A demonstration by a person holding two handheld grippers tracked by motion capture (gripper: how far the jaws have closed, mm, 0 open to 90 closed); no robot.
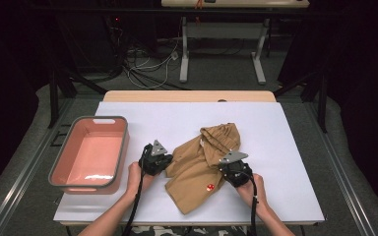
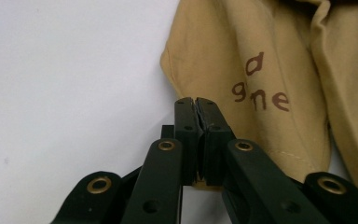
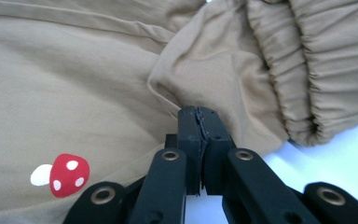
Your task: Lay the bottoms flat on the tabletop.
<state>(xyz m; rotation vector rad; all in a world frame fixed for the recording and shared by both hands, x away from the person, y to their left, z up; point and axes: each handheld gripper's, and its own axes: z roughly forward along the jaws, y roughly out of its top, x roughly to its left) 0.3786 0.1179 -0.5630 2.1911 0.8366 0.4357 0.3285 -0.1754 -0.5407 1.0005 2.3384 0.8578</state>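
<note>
A tan garment (image 1: 197, 172) lies crumpled on the white tabletop (image 1: 177, 118), with a gathered elastic band (image 3: 307, 70) at its far end. It carries a small red mushroom print (image 3: 61, 175) and brown lettering (image 2: 260, 91). My left gripper (image 1: 165, 162) sits at the garment's left edge. In the left gripper view its jaws (image 2: 196, 100) are pressed together with a sliver of tan cloth pinched between them. My right gripper (image 1: 225, 169) rests on the garment's right side, and its jaws (image 3: 198, 111) are shut on a raised fold of the fabric.
A pink tub with a grey rim (image 1: 123, 147) stands on the table's left side. Bare white surface lies beyond and to the right of the garment. Across the floor gap stand another table's legs (image 1: 184, 54) and loose cables (image 1: 147, 69).
</note>
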